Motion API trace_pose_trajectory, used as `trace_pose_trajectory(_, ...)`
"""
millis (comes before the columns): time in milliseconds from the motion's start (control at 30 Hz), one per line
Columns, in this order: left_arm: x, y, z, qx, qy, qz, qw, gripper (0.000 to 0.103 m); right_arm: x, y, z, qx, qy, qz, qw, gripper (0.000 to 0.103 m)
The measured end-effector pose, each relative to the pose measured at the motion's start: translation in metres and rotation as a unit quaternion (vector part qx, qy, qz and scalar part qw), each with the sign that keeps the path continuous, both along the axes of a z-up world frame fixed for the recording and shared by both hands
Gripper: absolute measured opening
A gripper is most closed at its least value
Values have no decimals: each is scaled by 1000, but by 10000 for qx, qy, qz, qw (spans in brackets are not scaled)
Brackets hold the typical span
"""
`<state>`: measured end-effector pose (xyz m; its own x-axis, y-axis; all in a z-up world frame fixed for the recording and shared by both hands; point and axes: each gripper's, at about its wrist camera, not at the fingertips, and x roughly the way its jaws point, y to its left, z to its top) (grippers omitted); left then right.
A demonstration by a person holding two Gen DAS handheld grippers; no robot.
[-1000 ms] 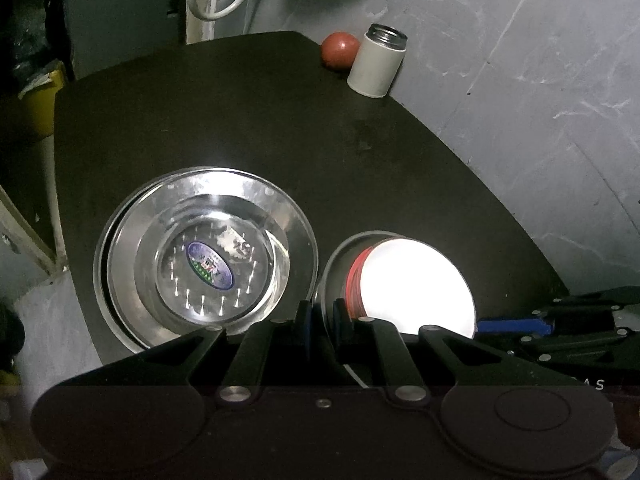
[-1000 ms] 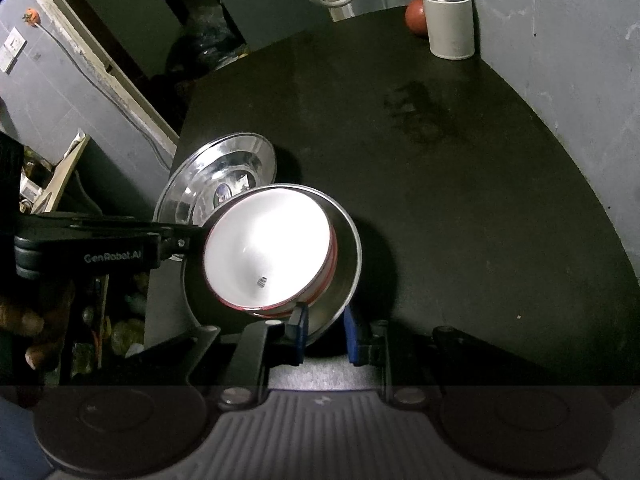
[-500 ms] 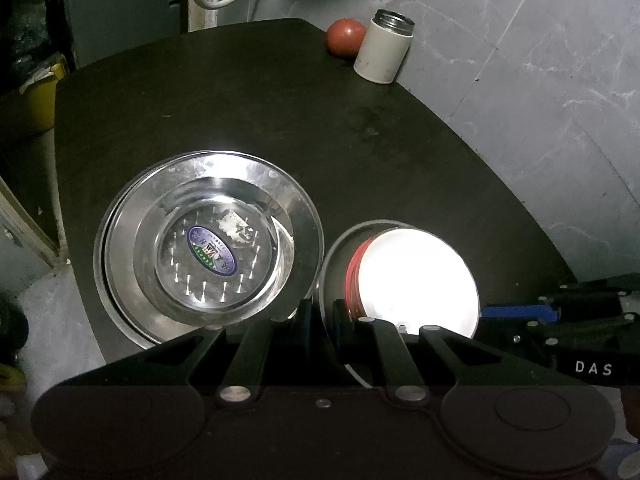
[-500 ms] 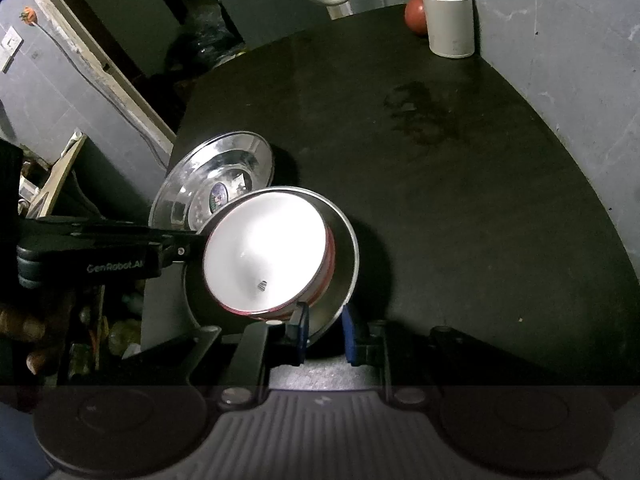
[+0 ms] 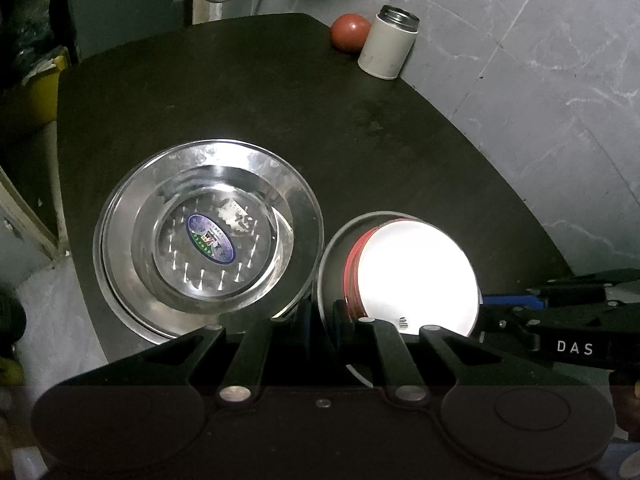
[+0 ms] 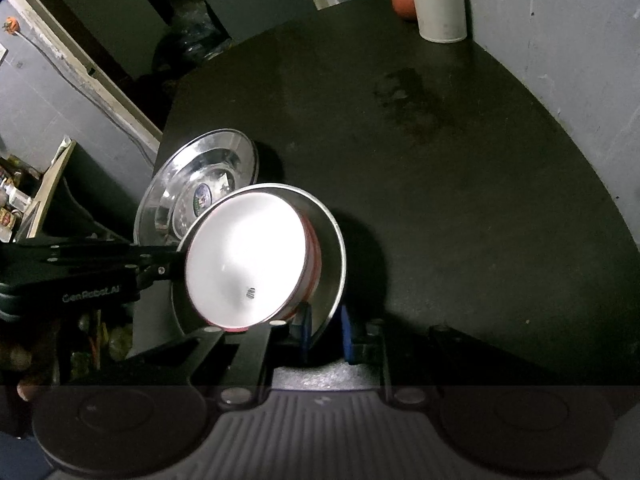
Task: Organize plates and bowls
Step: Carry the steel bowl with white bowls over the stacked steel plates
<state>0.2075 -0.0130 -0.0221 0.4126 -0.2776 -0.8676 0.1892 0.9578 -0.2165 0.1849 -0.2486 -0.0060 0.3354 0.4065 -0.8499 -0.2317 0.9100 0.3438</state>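
A steel bowl (image 5: 334, 248) with a red-sided, white-inside bowl (image 5: 416, 272) nested in it is held above the dark table. My left gripper (image 5: 320, 320) is shut on the steel bowl's near rim. My right gripper (image 6: 326, 330) grips the same steel bowl's rim (image 6: 334, 264) from the other side; the white bowl (image 6: 244, 256) shows tilted. A stack of steel plates (image 5: 208, 236) with an oval sticker lies on the table to the left, and shows beyond the bowls in the right wrist view (image 6: 200, 184).
A white canister (image 5: 386, 48) and a red ball (image 5: 348, 32) stand at the table's far edge by the grey wall; both show in the right wrist view (image 6: 440, 4). The table (image 6: 440, 200) drops off on the left to cluttered floor.
Both grippers have lifted the nested bowls higher, and the table looks further away. The plates have not moved.
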Motion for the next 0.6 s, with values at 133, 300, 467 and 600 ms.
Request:
trace_pose_trajectory(133,-1,0,0,-37,-22,4,10000,10,-3,0,2,-36,-70,6,10000,17)
trace_pose_trajectory(300,0,2,6,-110,-110,6,9999,10,-6,-2,9,-11,-210,-35,9998,17)
trace_pose_trajectory(467,0,1,11,-142,-175,4,9997,10,-6,-4,16,-17,-313,-81,9995,17)
trace_pose_trajectory(600,0,3,15,-155,-229,15,9996,10,-5,-4,21,-21,-403,-105,9991,17)
